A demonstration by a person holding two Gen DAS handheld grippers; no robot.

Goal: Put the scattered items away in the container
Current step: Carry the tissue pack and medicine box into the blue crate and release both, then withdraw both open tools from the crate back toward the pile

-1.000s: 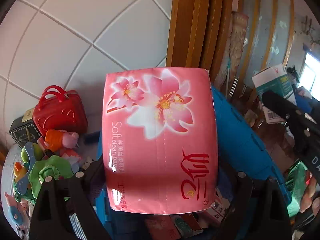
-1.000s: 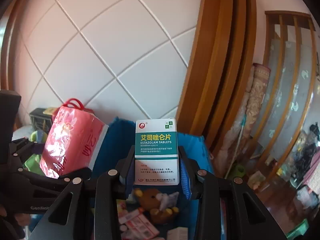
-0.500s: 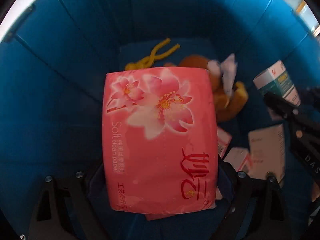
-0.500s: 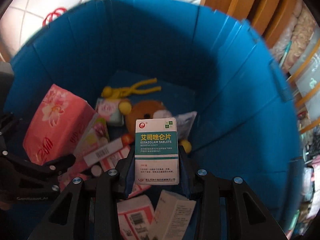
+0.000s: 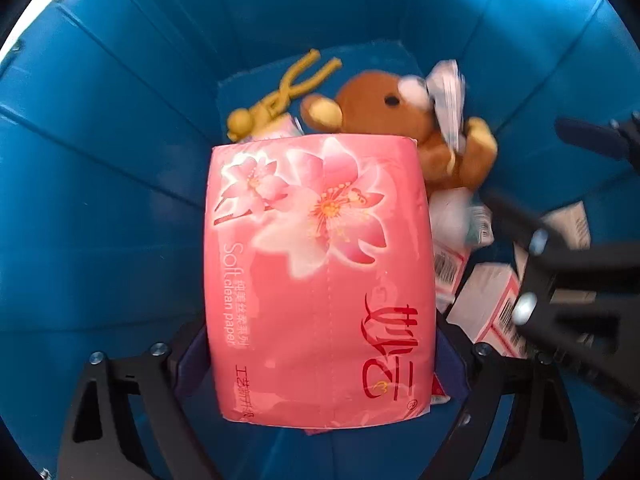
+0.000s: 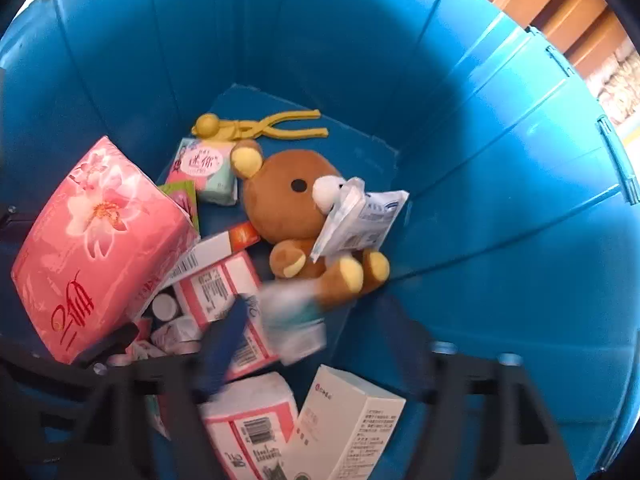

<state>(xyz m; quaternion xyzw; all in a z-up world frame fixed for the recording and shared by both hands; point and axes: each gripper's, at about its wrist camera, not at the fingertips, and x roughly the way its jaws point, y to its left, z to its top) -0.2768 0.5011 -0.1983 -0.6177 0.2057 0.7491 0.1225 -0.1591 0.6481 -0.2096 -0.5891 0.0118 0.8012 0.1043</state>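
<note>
Both grippers are inside the blue container (image 5: pixel 100 200) (image 6: pixel 500 220). My left gripper (image 5: pixel 320 344) is shut on a pink tissue pack (image 5: pixel 320 280) and holds it above the contents; the pack also shows at the left in the right wrist view (image 6: pixel 92 248). My right gripper (image 6: pixel 312 332) is open, its fingers spread and blurred. The green and white tablet box (image 6: pixel 294 320) is a blur between them, free of the pads, above the other boxes. The right gripper shows at the right in the left wrist view (image 5: pixel 560 280).
In the container lie a brown plush bear (image 6: pixel 292 208) with a white sachet (image 6: pixel 360 220), yellow plastic tongs (image 6: pixel 256 126), a small mint tissue pack (image 6: pixel 204 168) and several red and white medicine boxes (image 6: pixel 224 292). Wooden slats (image 6: pixel 560 12) show past the rim.
Both grippers swung from facing the wall down into the container. The right gripper opened and the tablet box left its fingers. The left still holds the tissue pack, lower now.
</note>
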